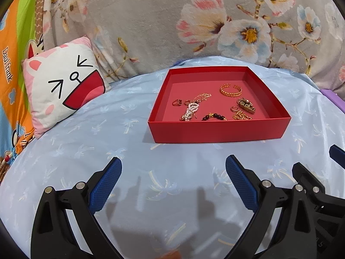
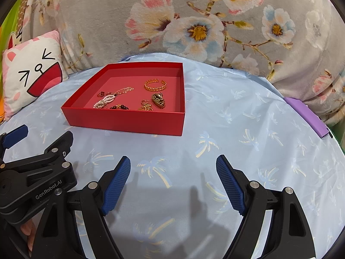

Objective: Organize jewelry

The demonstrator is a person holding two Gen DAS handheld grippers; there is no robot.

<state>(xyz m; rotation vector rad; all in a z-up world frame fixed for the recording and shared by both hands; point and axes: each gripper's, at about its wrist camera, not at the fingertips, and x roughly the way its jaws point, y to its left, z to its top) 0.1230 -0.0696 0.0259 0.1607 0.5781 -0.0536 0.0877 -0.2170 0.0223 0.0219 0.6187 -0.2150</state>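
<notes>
On the blue palm-print bedsheet (image 1: 86,133), a shallow red box (image 1: 220,129) sits ahead of both grippers, well apart from their fingertips. Left gripper (image 1: 173,168) hovers low over the sheet, angled downward, its two blue-padded fingers (image 1: 105,185) spread wide with only bare cloth between them. Right gripper (image 2: 173,166) is held alongside in the same downward tilt, jaws likewise wide and gripping nothing. Each tool's black frame intrudes at the inner edge of the other's view, so the two are side by side and close together.

Contents of the box, all lying loose on its floor: a gold chain-link cuff (image 1: 230,89) toward the far side; a dark ornate brooch (image 1: 246,105) near the right wall; a small ring (image 1: 234,109) just beside it; a heap of gold chain (image 1: 242,115) in front of that; a dark bead bracelet (image 1: 213,116) against the near wall; a pearl piece (image 1: 190,111) left of the beads; a thin gold chain (image 1: 202,97) running up from it; and a red-stoned ring (image 1: 176,102) furthest left. Whether a second small ring lies beside that one is hard to confirm at this resolution.

Beyond the box stands a grey floral blanket (image 1: 151,21). A cartoon-face cushion (image 1: 62,86) leans at the left. A purple flat object (image 2: 308,116) lies at the sheet's right edge. Part of a person's hand (image 2: 28,233) shows under the left tool in the right view.
</notes>
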